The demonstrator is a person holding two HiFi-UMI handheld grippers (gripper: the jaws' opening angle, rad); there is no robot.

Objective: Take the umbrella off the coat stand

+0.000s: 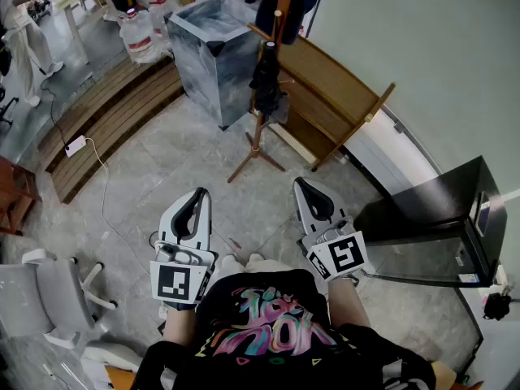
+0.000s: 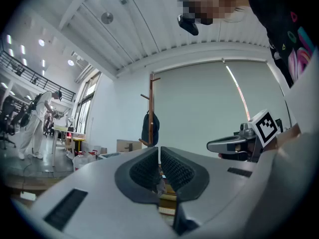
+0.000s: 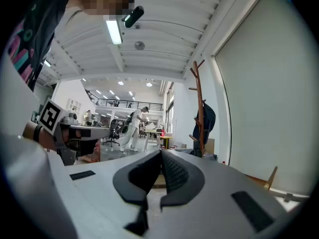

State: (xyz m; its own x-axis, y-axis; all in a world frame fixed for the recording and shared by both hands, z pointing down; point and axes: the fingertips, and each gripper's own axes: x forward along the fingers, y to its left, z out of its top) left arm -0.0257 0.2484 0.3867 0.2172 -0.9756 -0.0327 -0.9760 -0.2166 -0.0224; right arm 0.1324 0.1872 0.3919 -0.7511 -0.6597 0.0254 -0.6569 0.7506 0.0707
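Grey tiled floor leads to a tall brown wooden coat stand (image 1: 257, 140), its black folded umbrella (image 1: 266, 80) hanging midway down the pole, well apart from the left gripper (image 1: 197, 195) and right gripper (image 1: 305, 185), both closed, empty, apparently awaiting the approach.

Grey stone-tiled floor (image 1: 179, 189), seen from above. Far centre: tall wooden coat stand (image 1: 258, 136) on splayed feet, with a grey marbled square bin (image 1: 207, 63) just to its left. Far left: low slatted wooden platform (image 1: 114, 112), a white power strip (image 1: 75, 145) at its edge, cable trailing over the tiles. Right: black cabinet (image 1: 431, 214). Near left: white swivel chair (image 1: 49, 295).
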